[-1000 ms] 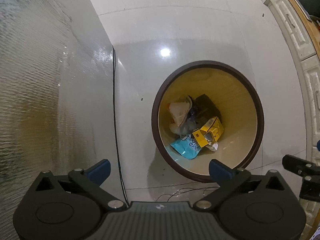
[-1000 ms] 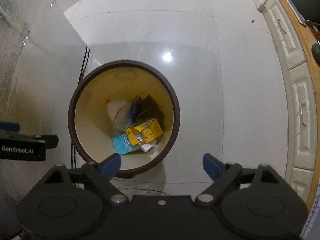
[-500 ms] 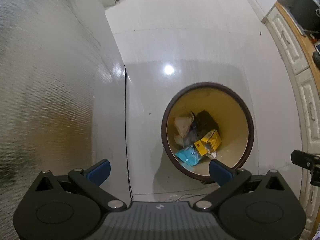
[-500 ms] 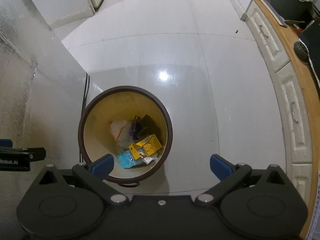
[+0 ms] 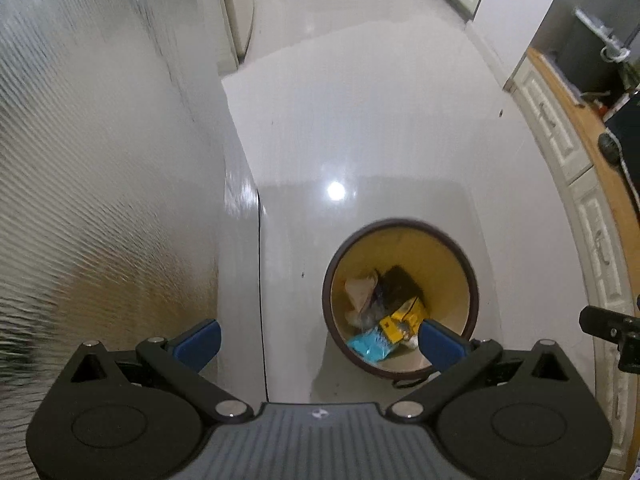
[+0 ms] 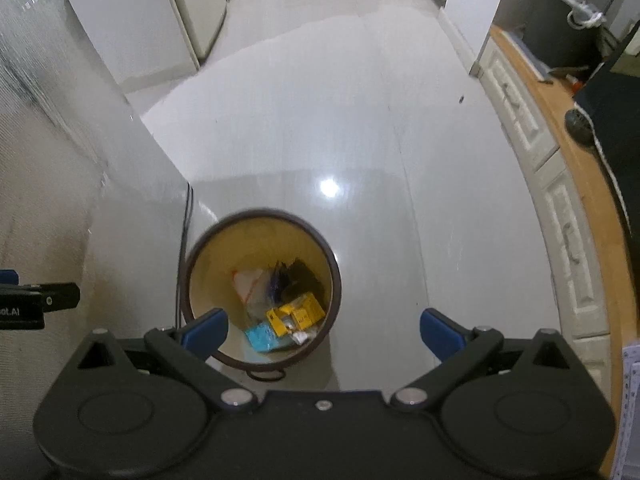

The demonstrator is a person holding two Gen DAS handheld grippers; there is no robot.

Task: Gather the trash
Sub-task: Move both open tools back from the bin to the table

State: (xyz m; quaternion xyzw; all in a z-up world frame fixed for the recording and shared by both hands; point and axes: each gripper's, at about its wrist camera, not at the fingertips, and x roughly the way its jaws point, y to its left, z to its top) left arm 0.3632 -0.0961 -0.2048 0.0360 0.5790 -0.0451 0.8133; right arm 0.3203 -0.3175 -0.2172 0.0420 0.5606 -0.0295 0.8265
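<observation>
A round bin (image 5: 460,248) with a brown rim and yellow inside stands on the floor below me; it also shows in the right wrist view (image 6: 224,248). In it lie a yellow box (image 5: 402,318) (image 6: 298,314), a light blue wrapper (image 5: 370,344) (image 6: 262,338), a pale bag (image 5: 360,290) and a dark item (image 5: 400,280). My left gripper (image 5: 318,342) is open and empty, high above the bin. My right gripper (image 6: 324,334) is open and empty, also high above it.
A textured metallic wall (image 5: 100,160) rises on the left, with a black cable (image 5: 261,280) running along its base. White cabinets (image 6: 568,220) under a wooden counter (image 6: 592,152) line the right. Glossy white floor (image 6: 320,100) stretches ahead.
Both grippers have risen and pulled away from the bin, which now looks smaller and lower in both views. More of the floor and room ahead shows. Both stay open.
</observation>
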